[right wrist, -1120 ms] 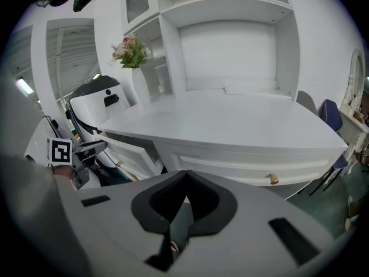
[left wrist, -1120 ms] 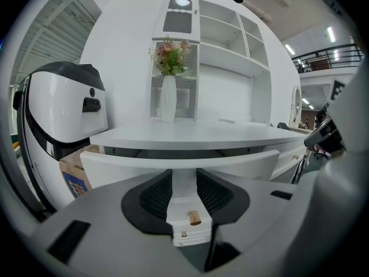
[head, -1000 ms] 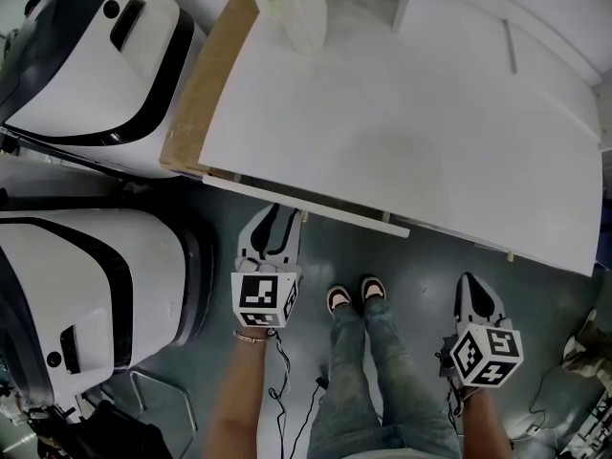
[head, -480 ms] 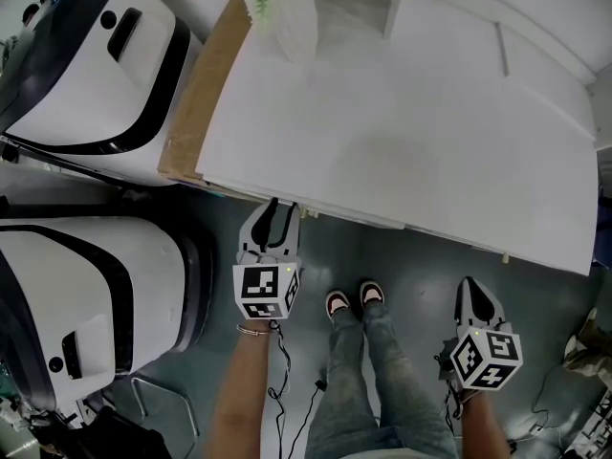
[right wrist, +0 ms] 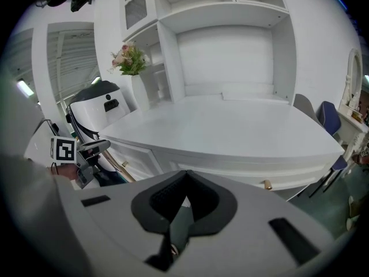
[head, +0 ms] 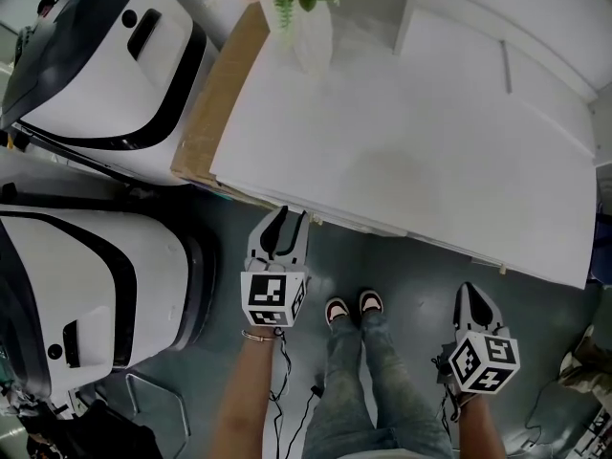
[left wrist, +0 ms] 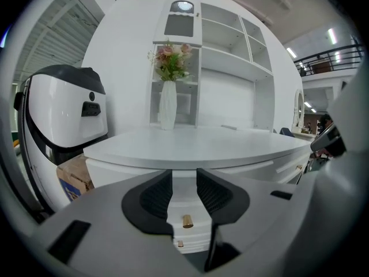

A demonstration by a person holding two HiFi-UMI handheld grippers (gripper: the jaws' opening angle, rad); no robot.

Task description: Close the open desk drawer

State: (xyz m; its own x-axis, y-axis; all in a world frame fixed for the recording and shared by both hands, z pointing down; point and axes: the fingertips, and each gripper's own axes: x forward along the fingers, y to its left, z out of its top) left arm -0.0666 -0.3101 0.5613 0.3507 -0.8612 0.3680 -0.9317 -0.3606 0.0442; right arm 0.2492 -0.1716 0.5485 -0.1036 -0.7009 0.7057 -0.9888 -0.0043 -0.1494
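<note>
A white desk (head: 411, 132) fills the upper head view. Its drawer front (head: 382, 229) shows only as a thin strip under the desk's front edge. My left gripper (head: 287, 215) points at the left end of that strip, tips right at it. In the left gripper view the left gripper (left wrist: 184, 192) is open, and the white drawer front (left wrist: 184, 209) with a brass knob (left wrist: 186, 221) shows through the gap; nothing is gripped. My right gripper (head: 469, 289) hangs lower right, away from the desk. The right gripper (right wrist: 184, 190) has its tips together and holds nothing.
Two large white and black machine housings (head: 105, 65) (head: 76, 285) stand to the left. A cardboard box (head: 215, 94) leans against the desk's left side. A vase of flowers (head: 311, 27) stands on the desk's far corner. The person's feet (head: 354, 304) are between the grippers.
The drawer front stuck out farther from under the desk top a second ago; now it lies almost level with the desk's edge. The left gripper stays at it. The right gripper has not moved.
</note>
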